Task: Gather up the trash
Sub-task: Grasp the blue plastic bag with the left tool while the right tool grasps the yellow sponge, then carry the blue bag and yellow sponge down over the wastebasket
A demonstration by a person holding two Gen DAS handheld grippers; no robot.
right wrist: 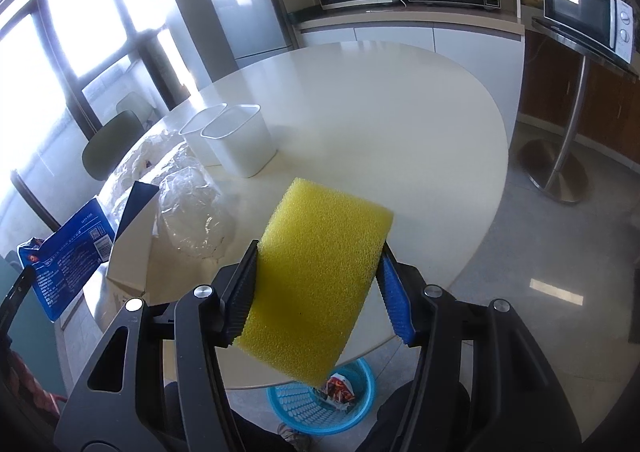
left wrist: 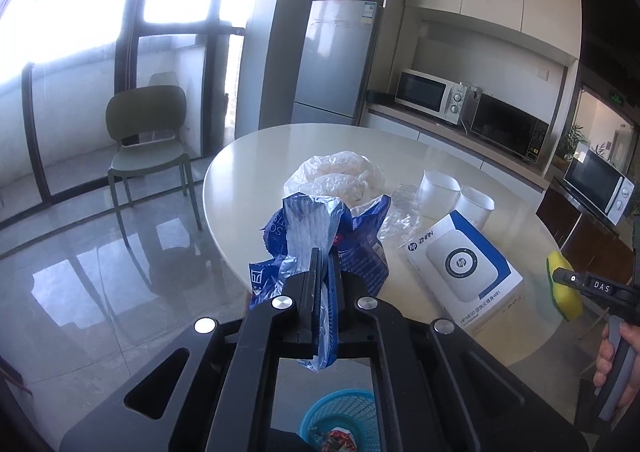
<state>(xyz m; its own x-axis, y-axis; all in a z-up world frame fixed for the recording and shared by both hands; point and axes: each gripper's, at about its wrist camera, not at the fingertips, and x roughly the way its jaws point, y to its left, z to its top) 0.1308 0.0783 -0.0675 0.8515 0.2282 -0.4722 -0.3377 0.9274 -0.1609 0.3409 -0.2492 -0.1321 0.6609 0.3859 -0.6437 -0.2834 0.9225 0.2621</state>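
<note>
Up front, left gripper [left wrist: 325, 256] pinched tight on a crumpled blue snack bag [left wrist: 320, 236], wrapper bunched between both fingers and spilling out past the tips. Just beyond the tips, on the round table [left wrist: 248, 155]: a clear plastic bag [left wrist: 340, 175], two white cups [left wrist: 456, 195], and off to the right side a white HP box [left wrist: 464, 268]. Below the fingers, down on the floor, a blue basket [left wrist: 340, 420] with a red wrapper inside. Right gripper [right wrist: 316, 284] clamped on a yellow sponge [right wrist: 316, 276], one pad against each side, sponge tilted and raised off the table. Directly under those fingers, same basket [right wrist: 320, 404].
</note>
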